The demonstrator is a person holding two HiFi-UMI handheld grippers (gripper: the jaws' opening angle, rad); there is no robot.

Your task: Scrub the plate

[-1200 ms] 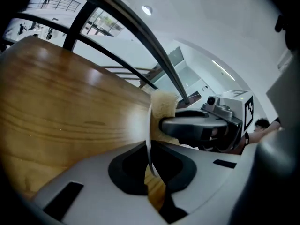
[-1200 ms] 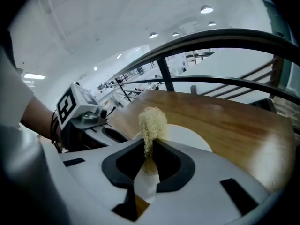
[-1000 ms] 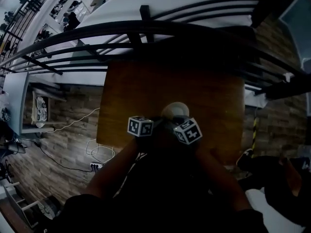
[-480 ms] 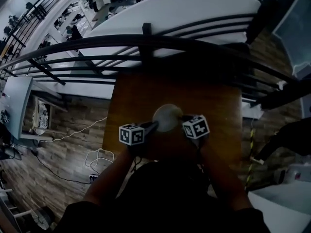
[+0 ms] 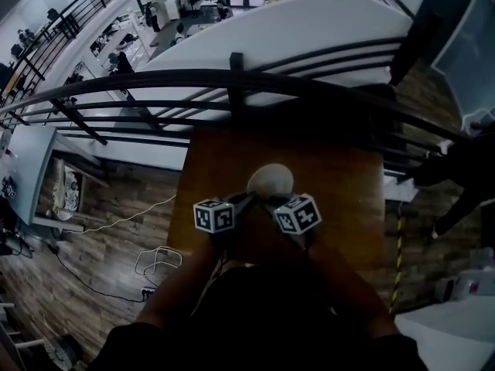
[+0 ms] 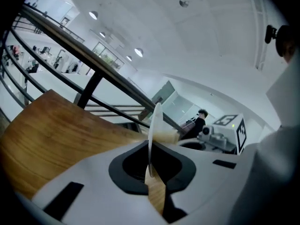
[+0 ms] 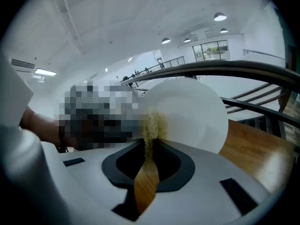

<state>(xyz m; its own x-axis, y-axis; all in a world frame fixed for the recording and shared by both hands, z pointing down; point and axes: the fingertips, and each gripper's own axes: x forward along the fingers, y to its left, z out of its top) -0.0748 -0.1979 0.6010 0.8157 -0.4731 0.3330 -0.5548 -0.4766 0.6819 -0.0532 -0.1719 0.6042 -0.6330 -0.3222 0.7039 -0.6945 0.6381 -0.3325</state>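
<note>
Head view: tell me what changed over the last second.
The plate, half hidden behind the grippers, now shows almost whole above them. The right gripper, holding the scrub pad, swung out beside it and came back in. The left gripper keeps its grip on the rim.

In the head view the plate (image 5: 270, 181) sits mid-frame over the table (image 5: 340, 192), left gripper (image 5: 246, 201) at its lower left, right gripper (image 5: 272, 202) at its lower right; a railing (image 5: 232, 76) crosses the upper frame behind the table; cables (image 5: 151, 255) lie on the floor (image 5: 100, 207), lower left; in the right gripper view a scrub pad (image 7: 152, 124) between the jaws touches the plate's lower-left edge.
</note>
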